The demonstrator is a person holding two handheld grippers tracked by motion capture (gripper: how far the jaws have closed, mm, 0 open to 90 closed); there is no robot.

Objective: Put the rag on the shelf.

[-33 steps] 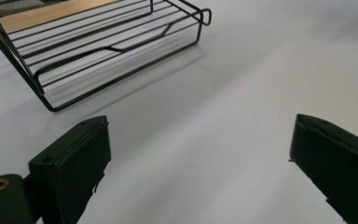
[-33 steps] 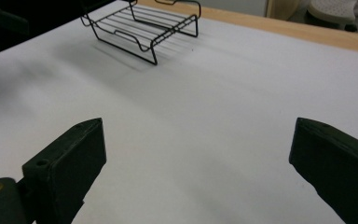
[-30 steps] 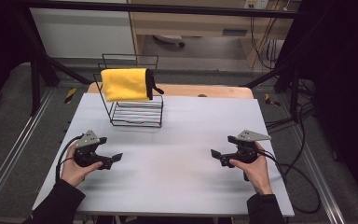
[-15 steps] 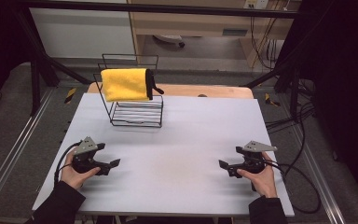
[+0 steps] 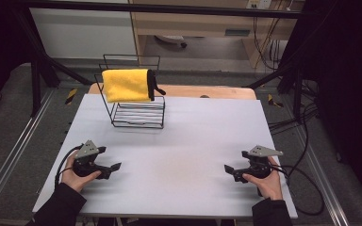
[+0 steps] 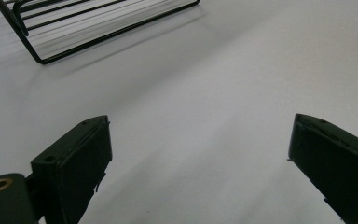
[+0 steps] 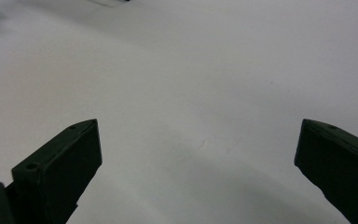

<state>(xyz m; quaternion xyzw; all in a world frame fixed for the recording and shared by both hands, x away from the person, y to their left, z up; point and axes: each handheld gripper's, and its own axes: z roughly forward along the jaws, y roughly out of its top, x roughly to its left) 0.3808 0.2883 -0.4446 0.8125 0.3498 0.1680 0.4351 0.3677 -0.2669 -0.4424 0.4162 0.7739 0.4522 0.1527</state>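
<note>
yellow cloth (image 5: 125,85) hangs folded over the top rail of the black wire rack (image 5: 136,115) at the far left of the white table (image 5: 188,141), draped so it sits clear of the surface, probably to dry or wait for a grab. i hold my left gripper (image 5: 108,168) low near the front left edge, jaws spread wide and empty. my right gripper (image 5: 232,170) rests near the front right edge, jaws equally wide apart, nothing between them. both are well apart from the rack.

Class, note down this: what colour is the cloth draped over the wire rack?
Yellow. The cloth on the black wire rack shows best in the high view.
</note>
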